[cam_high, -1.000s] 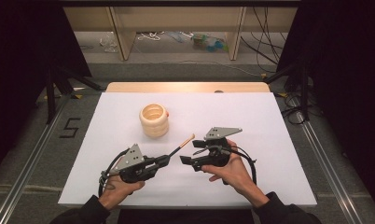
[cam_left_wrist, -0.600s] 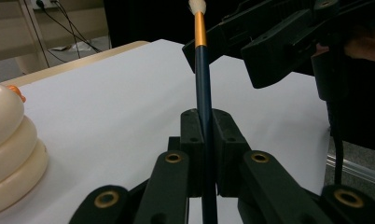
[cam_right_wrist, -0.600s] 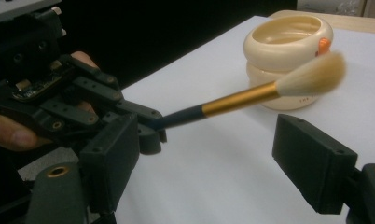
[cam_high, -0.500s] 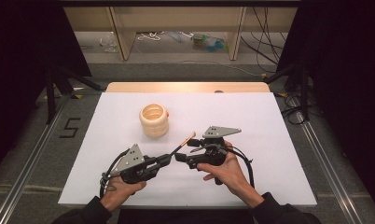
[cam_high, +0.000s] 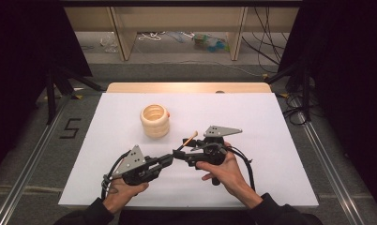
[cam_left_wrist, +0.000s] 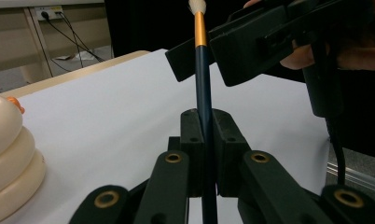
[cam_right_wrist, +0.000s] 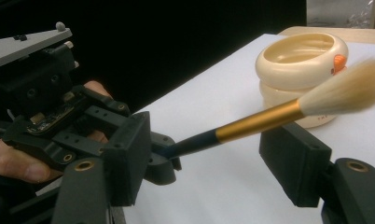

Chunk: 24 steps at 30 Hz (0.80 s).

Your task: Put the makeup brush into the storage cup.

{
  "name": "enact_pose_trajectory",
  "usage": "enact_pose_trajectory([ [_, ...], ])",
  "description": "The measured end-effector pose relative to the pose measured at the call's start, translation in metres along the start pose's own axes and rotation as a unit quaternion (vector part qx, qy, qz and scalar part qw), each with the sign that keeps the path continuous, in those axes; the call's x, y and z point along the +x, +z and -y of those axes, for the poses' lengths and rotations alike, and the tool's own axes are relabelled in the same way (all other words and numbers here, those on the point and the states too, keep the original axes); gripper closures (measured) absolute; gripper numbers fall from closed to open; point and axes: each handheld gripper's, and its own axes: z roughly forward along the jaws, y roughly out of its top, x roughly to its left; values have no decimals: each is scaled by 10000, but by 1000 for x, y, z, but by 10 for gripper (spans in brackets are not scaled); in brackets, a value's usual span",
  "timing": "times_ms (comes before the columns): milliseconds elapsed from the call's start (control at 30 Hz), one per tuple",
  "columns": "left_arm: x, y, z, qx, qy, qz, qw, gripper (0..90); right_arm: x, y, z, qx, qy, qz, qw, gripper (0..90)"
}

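A brush (cam_high: 190, 138) with a dark handle, gold ferrule and pale bristles slants up and to the right above the white table. My left gripper (cam_high: 170, 159) is shut on the lower handle, which the left gripper view shows squeezed between the pads (cam_left_wrist: 208, 126). My right gripper (cam_high: 182, 151) comes in from the right with its jaws on either side of the brush. They have just been closing. In the right gripper view (cam_right_wrist: 211, 156) the brush (cam_right_wrist: 269, 119) passes between the pads with a gap on each side. A cream ribbed pot (cam_high: 154, 120) stands behind.
The white sheet (cam_high: 271, 140) covers the table, with a wooden edge (cam_high: 186, 87) at the back. Black stands and cables flank both sides on the floor. The pot (cam_right_wrist: 302, 60) has a small orange mark on its rim.
The right gripper's jaws have edged in around the brush and narrowed. The left gripper and the brush have stayed put.
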Motion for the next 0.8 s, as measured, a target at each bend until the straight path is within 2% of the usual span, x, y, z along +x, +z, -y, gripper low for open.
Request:
enact_pose_trajectory([
  [233,-1,-1,-1,-32,21,-50,10000,841,0,0,0,-92,77,-83,9999,442],
  [367,-2,-1,-1,-70,13,-42,10000,841,0,1,0,-115,137,-137,9997,463],
  [400,-1,0,-1,-123,36,16,9999,841,0,1,0,-132,138,-144,9997,468],
  [500,-3,-1,-2,-65,31,-18,10000,841,0,1,0,-168,147,-178,9996,489],
  [800,-3,-1,-2,-123,49,-25,9999,841,0,1,0,-242,196,-286,9991,562],
])
